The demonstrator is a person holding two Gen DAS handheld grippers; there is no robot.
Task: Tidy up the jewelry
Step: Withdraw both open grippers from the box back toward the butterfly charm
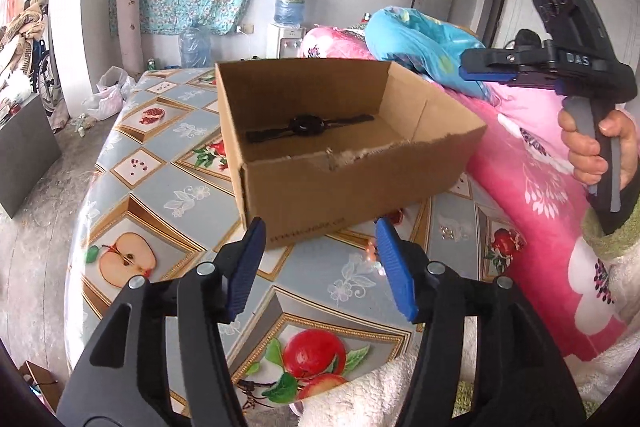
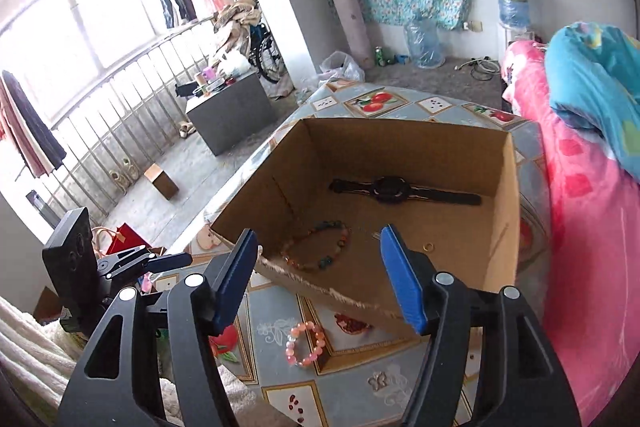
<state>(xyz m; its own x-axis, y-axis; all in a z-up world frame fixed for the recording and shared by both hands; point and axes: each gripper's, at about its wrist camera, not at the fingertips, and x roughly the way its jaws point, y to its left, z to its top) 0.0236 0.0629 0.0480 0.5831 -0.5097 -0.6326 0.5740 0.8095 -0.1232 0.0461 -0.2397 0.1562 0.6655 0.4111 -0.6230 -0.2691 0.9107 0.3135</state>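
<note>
Left wrist view: the left tongs gape wide and empty before an open brown cardboard box on the fruit-patterned counter; a black wristwatch lies inside.

Right wrist view: the right tongs gape empty above the box's near rim. A multicoloured bead bracelet and small gold ring lie inside; a pink bead bracelet lies outside.
</note>
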